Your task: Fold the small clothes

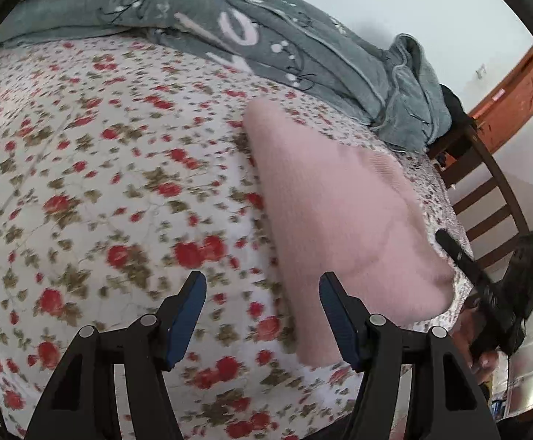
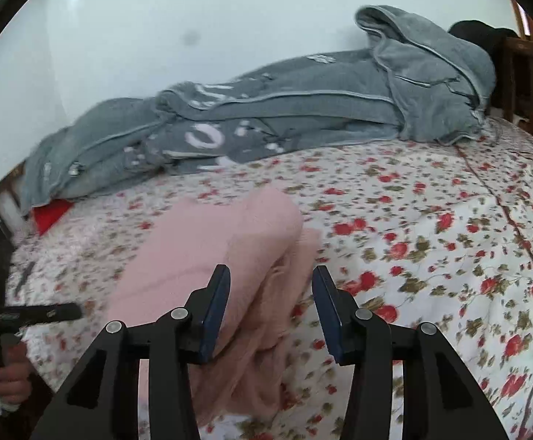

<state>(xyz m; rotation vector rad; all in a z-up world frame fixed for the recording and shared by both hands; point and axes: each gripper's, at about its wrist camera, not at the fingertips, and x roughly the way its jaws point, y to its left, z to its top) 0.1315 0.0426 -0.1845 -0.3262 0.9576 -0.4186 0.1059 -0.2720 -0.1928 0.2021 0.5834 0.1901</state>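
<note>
Pink garment [image 2: 211, 253] lies folded on floral bedsheet [image 2: 431, 227].

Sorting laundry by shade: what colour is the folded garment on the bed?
Pale pink, plain; the garment shows best in the right wrist view.

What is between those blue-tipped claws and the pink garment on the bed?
Nothing visible. The pink garment lies right before the open right gripper; the open left gripper hangs beside it over bare floral bedsheet.
</note>
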